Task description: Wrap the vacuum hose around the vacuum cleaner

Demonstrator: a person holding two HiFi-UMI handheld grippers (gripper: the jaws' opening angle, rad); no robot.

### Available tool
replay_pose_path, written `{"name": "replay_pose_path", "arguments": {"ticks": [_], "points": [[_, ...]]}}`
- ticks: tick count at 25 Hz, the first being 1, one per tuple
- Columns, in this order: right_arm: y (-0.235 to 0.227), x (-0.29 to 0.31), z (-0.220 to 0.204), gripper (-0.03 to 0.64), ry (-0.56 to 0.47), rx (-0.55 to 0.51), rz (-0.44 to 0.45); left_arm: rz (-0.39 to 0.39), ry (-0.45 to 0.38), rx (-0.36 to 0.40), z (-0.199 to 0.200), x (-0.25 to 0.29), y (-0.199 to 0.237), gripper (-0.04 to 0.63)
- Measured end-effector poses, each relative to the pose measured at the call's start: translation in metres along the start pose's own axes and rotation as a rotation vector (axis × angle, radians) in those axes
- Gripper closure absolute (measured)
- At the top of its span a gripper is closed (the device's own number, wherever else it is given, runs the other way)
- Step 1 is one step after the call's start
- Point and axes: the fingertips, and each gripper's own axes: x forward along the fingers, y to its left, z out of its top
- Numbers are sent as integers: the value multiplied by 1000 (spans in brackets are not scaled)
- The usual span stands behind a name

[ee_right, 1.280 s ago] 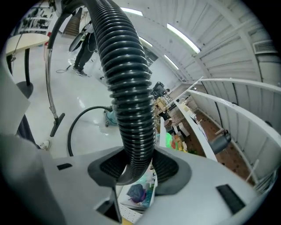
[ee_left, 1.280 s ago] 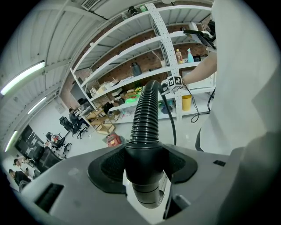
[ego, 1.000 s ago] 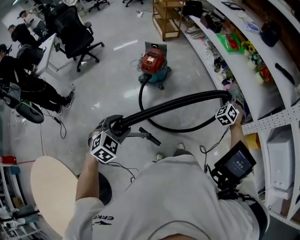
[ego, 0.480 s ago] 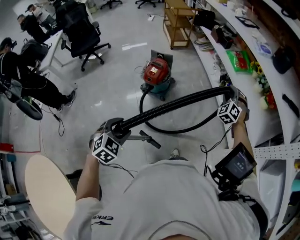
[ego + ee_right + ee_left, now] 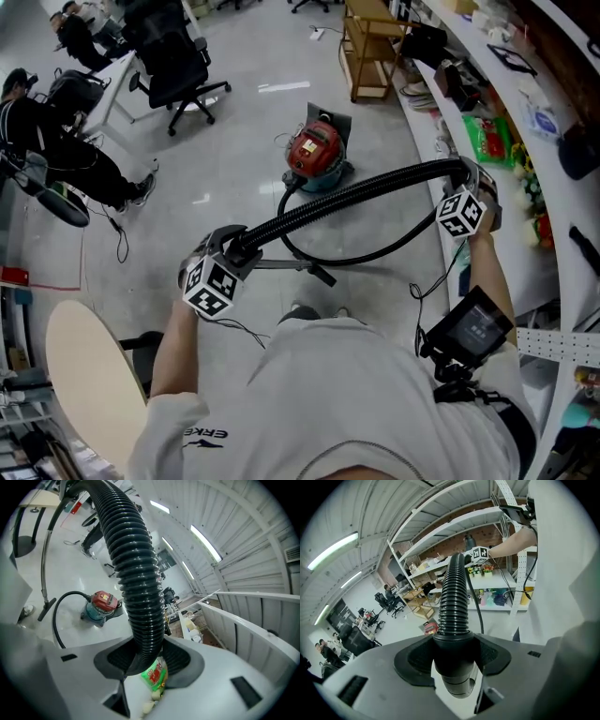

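The red-and-teal vacuum cleaner [image 5: 317,150] stands on the grey floor ahead of me. Its black ribbed hose [image 5: 356,197] hangs in the air between my two grippers, then loops down along the floor [image 5: 375,255] back to the machine. My left gripper [image 5: 228,251] is shut on the hose's smooth end cuff [image 5: 452,653], where the metal wand [image 5: 291,266] juts out to the right. My right gripper [image 5: 466,180] is shut on the ribbed hose [image 5: 140,597] farther along, near the shelves. The vacuum cleaner [image 5: 101,604] also shows in the right gripper view.
Curved white shelves [image 5: 525,103] with goods run along the right. A wooden cart [image 5: 375,42] stands behind the vacuum, and office chairs [image 5: 178,66] with seated people [image 5: 56,141] are at the left. A round beige table [image 5: 89,375] is at my lower left. Thin cables [image 5: 122,248] lie on the floor.
The whole view has shifted: the vacuum cleaner sits lower in the frame and nearer to me. Both grippers keep their hold on the hose, with the right one slightly higher.
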Motion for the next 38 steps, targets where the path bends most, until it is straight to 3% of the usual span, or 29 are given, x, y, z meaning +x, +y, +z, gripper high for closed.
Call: {"name": "replay_pose_path", "arguments": {"ticks": [12,24,38], "points": [[-52,78,30,436,19,-16,-45,-59,-10,24,13,53,60,370],[-86,159,95,437,32,-29,-73,-70,-42,46,10,90,150,370],[-136,272,127,437,-56,-67,-36,-28,-3,-16,52,141,200,370]]}}
